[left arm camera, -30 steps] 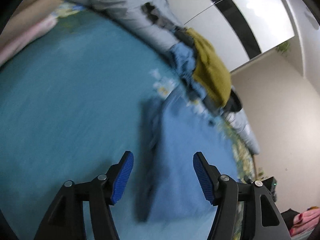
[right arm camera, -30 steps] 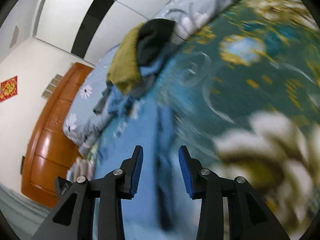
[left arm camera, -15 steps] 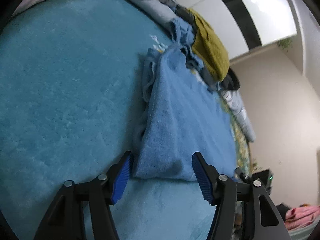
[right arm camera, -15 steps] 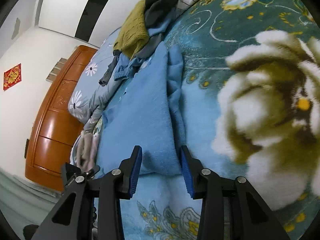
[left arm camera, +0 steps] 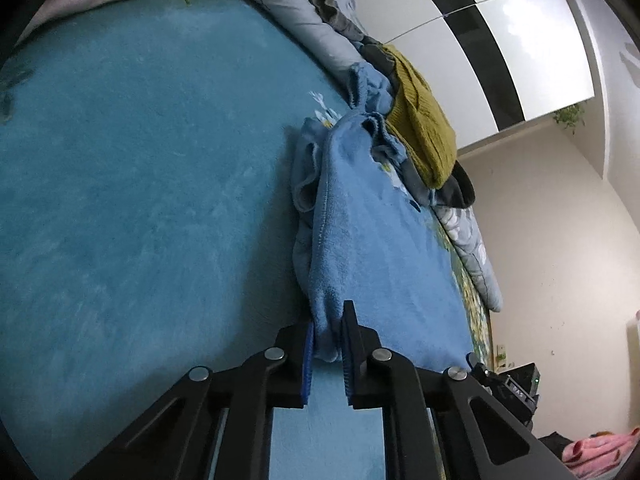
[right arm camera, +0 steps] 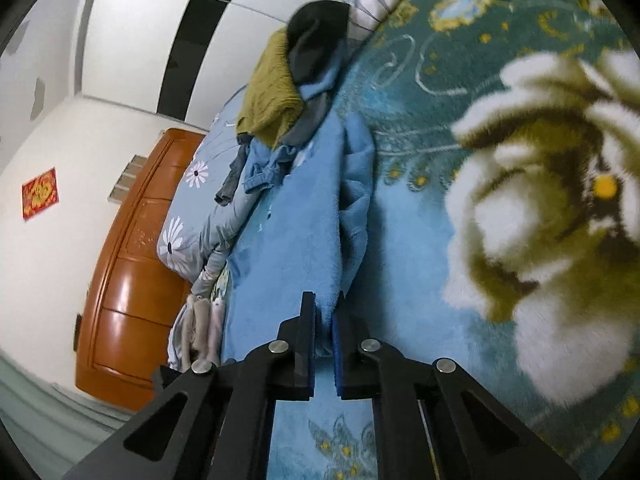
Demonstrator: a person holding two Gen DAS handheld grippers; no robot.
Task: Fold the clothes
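A light blue fleece garment (left arm camera: pixel 380 248) lies stretched out on the bed, folded lengthwise, with loose folds along one side. My left gripper (left arm camera: pixel 328 320) is at its near corner, jaws closing, and the blue pads pinch the bunched fabric between them. In the right wrist view the same garment (right arm camera: pixel 296 232) runs away from me. There my right gripper (right arm camera: pixel 325 308) has its jaws closing tight on the other near corner. Both grippers sit low at the garment's near edge.
A heap of clothes with a mustard sweater (left arm camera: pixel 420 128) lies at the garment's far end against a grey duvet (left arm camera: pixel 288 4). The teal blanket (left arm camera: pixel 140 160) spreads to the left, its flowered part (right arm camera: pixel 520 200) to the right. A wooden headboard (right arm camera: pixel 132 264) stands beyond.
Both grippers moved in to the garment's near edge and went from open to shut, each pinching a corner of the blue fabric.
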